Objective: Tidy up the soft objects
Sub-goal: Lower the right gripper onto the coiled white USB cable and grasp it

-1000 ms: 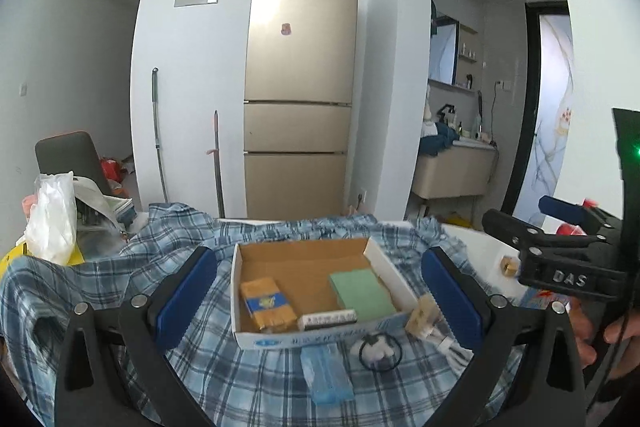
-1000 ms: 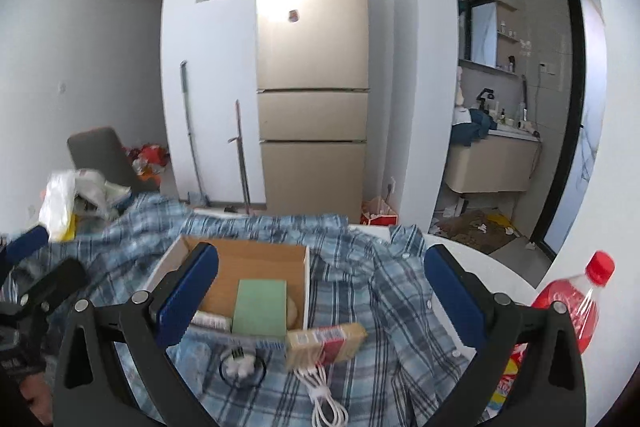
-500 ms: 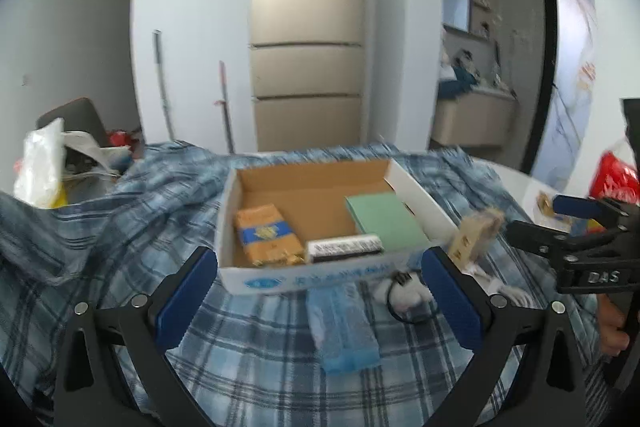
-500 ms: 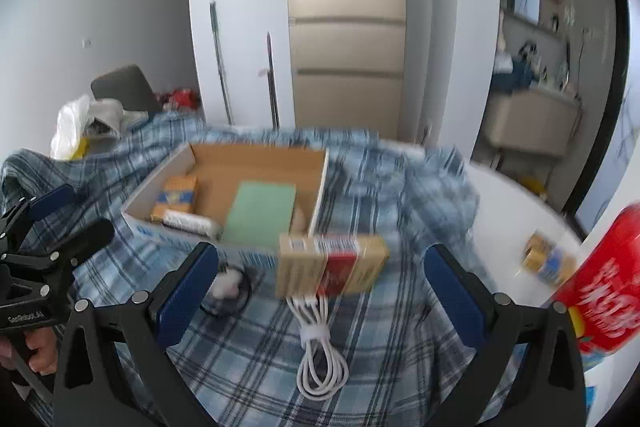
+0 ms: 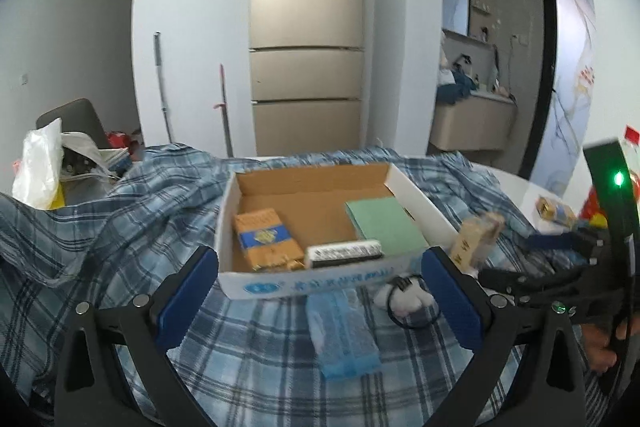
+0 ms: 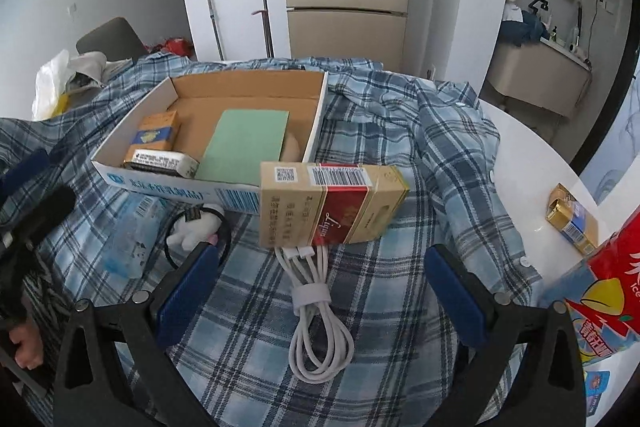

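A blue plaid shirt (image 5: 100,247) (image 6: 440,147) is spread over the table. On it stands an open cardboard box (image 5: 320,277) (image 6: 160,187) holding a green pad (image 5: 384,223), a yellow pack (image 5: 266,239) and a small black-and-white box (image 5: 344,253). In front lie a blue tissue pack (image 5: 346,335) (image 6: 132,235), a white plush with a black hair tie (image 5: 404,297) (image 6: 192,227), a red-and-tan carton (image 6: 332,203) and a coiled white cable (image 6: 316,311). My left gripper (image 5: 318,297) is open above the tissue pack. My right gripper (image 6: 320,291) is open above the cable.
A white table edge (image 6: 532,163) shows at the right with a small gold-blue pack (image 6: 572,219) and a red drink bottle (image 6: 600,291). A white plastic bag (image 5: 38,163) and a chair (image 5: 72,115) stand at the left. A fridge (image 5: 306,35) is behind.
Both grippers have moved down and closer to the table; the box and the items in front of it now look larger. Both stay open and empty.
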Tool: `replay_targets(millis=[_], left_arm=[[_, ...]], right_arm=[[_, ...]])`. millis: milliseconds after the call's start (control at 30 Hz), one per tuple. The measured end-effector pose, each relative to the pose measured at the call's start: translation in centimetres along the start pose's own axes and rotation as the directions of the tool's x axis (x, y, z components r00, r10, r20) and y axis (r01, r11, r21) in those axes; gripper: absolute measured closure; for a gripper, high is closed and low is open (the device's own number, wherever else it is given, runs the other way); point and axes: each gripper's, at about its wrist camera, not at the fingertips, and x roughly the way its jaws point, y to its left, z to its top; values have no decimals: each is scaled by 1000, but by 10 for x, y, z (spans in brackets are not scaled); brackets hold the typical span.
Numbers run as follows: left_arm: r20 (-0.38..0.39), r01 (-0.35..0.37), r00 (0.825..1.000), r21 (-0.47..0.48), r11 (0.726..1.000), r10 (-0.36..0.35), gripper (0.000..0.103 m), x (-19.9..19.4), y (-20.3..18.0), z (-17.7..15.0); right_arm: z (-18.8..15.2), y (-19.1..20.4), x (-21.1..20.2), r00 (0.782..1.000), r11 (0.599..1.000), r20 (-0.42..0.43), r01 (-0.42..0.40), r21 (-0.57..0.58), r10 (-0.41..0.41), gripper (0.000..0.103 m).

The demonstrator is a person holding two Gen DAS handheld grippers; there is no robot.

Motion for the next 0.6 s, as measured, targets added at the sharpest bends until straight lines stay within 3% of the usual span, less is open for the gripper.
replay_targets(millis=[33,233,600], left_arm=[[-8,0,1000,-21,1000,0,0,1,4,1],[-42,-34,999,-118,992,30,0,9,28,5],[-75,-27,997,-129,991,18,0,14,30,3]], right_arm=[[0,0,3,1000,1000,-15,-1,-3,1,25],[-5,10,23,993,998,-117,9,-61,-16,52],[-12,12,35,982,995,-183,39,-87,-54,70]])
